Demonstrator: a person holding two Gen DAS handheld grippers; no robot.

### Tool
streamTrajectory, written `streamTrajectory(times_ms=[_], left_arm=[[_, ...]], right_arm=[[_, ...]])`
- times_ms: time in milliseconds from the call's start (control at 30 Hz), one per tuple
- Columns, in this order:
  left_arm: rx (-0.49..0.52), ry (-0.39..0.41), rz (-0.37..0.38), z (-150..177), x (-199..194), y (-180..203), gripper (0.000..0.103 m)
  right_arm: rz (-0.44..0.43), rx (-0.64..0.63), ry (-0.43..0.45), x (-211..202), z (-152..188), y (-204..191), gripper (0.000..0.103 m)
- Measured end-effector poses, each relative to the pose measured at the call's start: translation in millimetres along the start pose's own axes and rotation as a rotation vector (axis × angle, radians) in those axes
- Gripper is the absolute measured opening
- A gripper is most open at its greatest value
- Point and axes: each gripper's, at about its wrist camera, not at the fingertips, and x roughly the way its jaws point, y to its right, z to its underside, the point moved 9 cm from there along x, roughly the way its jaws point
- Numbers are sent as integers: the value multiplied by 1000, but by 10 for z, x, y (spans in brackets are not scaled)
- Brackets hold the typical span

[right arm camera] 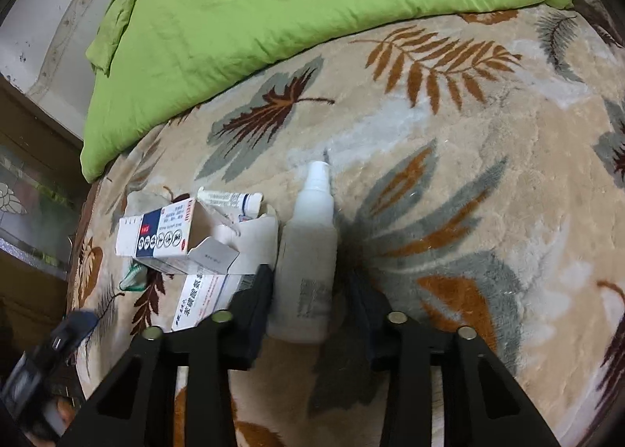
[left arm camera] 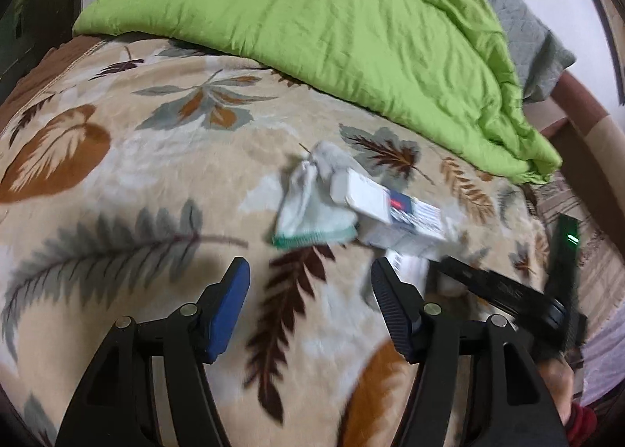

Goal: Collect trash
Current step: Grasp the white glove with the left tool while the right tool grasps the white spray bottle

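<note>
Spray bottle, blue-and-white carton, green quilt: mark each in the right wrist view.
spray bottle [right arm camera: 308, 263], right wrist view, on its translucent body.
blue-and-white carton [right arm camera: 160, 234], right wrist view, on its printed face.
green quilt [right arm camera: 273, 9], right wrist view, on its wrinkled top.

Leaf-patterned beige blanket underneath, rumpled green quilt at the far side, grey cloth beyond it

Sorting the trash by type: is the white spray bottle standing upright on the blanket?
No. The white spray bottle lies on its side on the leaf-patterned blanket, nozzle pointing away from the camera.
</note>
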Motion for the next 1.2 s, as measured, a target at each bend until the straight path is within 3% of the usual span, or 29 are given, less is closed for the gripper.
streamTrajectory(times_ms=[300, 467, 633, 667, 700, 733, 800, 833, 1200], left_arm=[[48, -17, -59, -268, 550, 72, 63], [3, -2, -29, -482, 740, 81, 63], [-13, -3, -52, -558, 943, 66, 63], [-7, 13, -61, -573, 941, 68, 59], [2, 21, -67, -580, 942, 80, 46], [4, 18, -69, -575, 943, 83, 39], [5, 34, -70, -556, 876, 74, 25], [10, 36, -64, -536, 844, 83, 23], [90, 167, -16, 46, -202, 317, 22]], right_arm=[[20, 5, 104, -290, -41, 182, 32], [25, 4, 145, -431, -63, 197, 32], [19, 3, 182, -582, -60, 166, 32], [18, 0, 188, -616, -52, 160, 32], [19, -5, 194, -648, -34, 152, 32], [16, -7, 197, -675, -13, 141, 32], [-2, -6, 197, -732, 51, 124, 32], [-9, -11, 197, -754, 81, 110, 32], [-58, -145, 221, -1156, 523, -212, 32]])
